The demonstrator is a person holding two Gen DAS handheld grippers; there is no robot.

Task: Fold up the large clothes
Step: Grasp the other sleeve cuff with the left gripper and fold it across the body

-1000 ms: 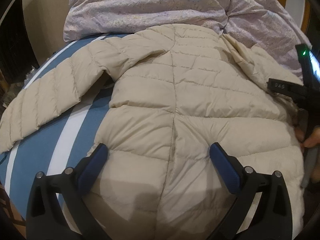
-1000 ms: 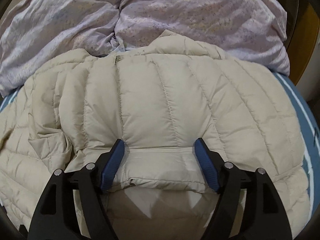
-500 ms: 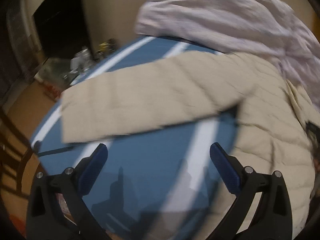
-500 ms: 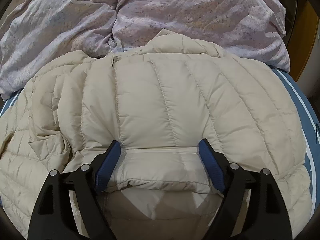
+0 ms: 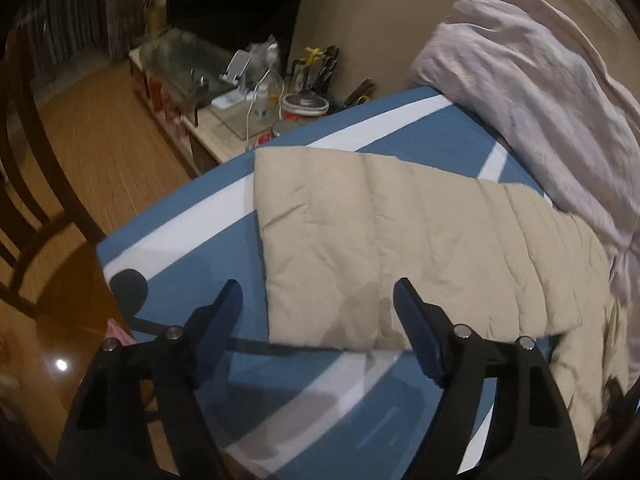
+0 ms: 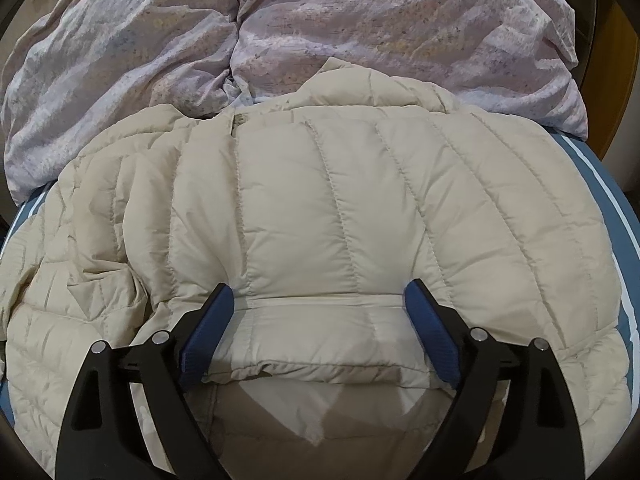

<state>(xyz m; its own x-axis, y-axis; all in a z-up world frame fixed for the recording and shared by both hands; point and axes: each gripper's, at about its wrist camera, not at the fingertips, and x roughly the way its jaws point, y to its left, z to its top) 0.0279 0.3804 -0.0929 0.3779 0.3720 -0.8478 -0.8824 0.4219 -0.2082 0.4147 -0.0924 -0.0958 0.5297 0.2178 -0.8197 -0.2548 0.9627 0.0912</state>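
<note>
A beige quilted puffer jacket [image 6: 340,208] lies spread on a bed with a blue-and-white striped sheet [image 5: 192,240]. In the right wrist view one sleeve is folded over the jacket's body. Its cuff [image 6: 316,340] lies between the blue pads of my right gripper [image 6: 320,300], whose jaws are opening and stand just off the cuff's sides. In the left wrist view the other sleeve [image 5: 380,240] stretches flat across the sheet. My left gripper [image 5: 318,300] hovers over that sleeve's near corner. Its jaws are closing, and the pads are not pressing the fabric.
A crumpled lilac duvet [image 6: 280,40] is heaped at the head of the bed, against the jacket's collar. Left of the bed stand a cluttered bedside table [image 5: 224,100], a wooden chair [image 5: 36,184] and bare wooden floor [image 5: 104,148].
My left gripper has swung left from the jacket's back to the end of the outstretched sleeve, and its jaws have narrowed. My right gripper stayed put while its jaws spread wider around the cuff.
</note>
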